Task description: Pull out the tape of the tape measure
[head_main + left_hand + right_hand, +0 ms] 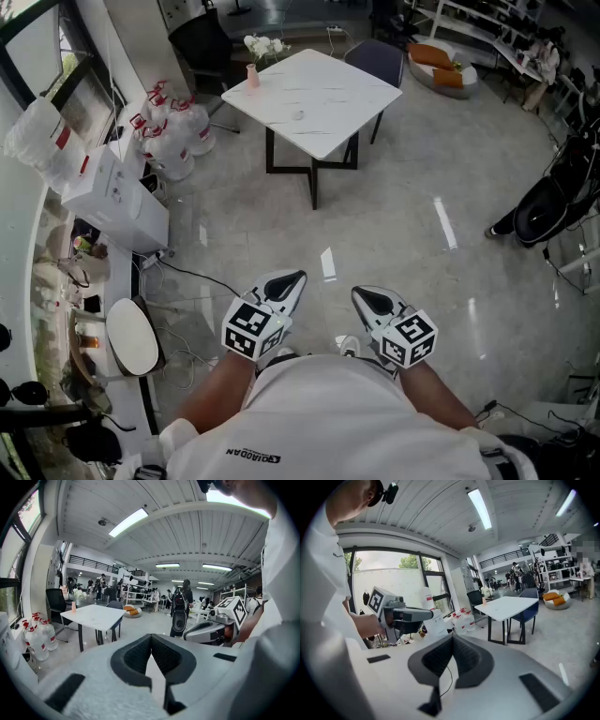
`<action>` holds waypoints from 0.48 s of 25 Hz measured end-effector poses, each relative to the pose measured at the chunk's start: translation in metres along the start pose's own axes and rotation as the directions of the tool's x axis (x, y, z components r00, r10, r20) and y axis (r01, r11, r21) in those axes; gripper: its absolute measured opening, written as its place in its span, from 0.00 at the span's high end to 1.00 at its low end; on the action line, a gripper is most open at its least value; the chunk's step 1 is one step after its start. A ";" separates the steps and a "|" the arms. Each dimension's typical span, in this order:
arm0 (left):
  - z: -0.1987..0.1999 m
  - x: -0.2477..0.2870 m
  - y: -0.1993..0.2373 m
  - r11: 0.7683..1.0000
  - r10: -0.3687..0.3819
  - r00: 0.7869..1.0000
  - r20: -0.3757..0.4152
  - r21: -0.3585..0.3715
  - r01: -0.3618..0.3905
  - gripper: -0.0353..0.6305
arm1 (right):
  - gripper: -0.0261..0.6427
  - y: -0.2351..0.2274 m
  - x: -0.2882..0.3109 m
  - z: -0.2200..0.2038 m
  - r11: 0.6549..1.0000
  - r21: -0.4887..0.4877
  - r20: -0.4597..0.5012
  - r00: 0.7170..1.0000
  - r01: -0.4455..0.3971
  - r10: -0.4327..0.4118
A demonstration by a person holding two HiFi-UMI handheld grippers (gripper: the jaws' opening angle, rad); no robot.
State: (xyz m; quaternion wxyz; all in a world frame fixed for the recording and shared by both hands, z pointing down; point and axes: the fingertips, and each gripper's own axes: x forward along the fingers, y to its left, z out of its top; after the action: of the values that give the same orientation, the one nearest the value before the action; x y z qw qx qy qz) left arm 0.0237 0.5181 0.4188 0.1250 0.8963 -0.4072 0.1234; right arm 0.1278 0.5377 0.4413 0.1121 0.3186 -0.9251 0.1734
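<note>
No tape measure shows plainly in any view. A small pale object (299, 114) lies on the white table (328, 122) far ahead, too small to identify. Both grippers are held close to the person's body, side by side, pointing a little downward over the bare floor. My left gripper (292, 279) (151, 637) has its jaws closed tip to tip with nothing between them. My right gripper (365, 294) (452, 637) also has its jaws meeting, with nothing in them. Each gripper appears in the other's view: the right one (211, 629), the left one (410, 615).
A pink vase (252, 77) and a dark chair (375, 56) are at the table. White boxes (117, 202) and water bottles (173, 141) line the left wall, with a cable (197, 277) across the floor. A black bag (553, 202) stands at the right.
</note>
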 end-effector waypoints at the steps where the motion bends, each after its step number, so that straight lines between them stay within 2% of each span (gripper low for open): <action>1: 0.000 0.000 0.001 1.000 0.000 1.000 0.000 0.000 0.000 0.93 | 0.96 0.000 0.001 0.000 1.000 0.001 0.000 1.000 0.000 0.000; 12: 0.001 0.000 0.006 1.000 -0.003 1.000 0.004 -0.004 0.003 0.93 | 0.96 0.001 0.004 0.001 1.000 -0.004 -0.002 1.000 0.005 -0.005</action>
State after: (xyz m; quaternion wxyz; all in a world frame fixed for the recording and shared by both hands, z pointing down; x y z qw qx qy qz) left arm 0.0190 0.5141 0.4189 0.1261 0.8969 -0.4062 0.1208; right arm 0.1240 0.5354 0.4418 0.1144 0.3207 -0.9245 0.1714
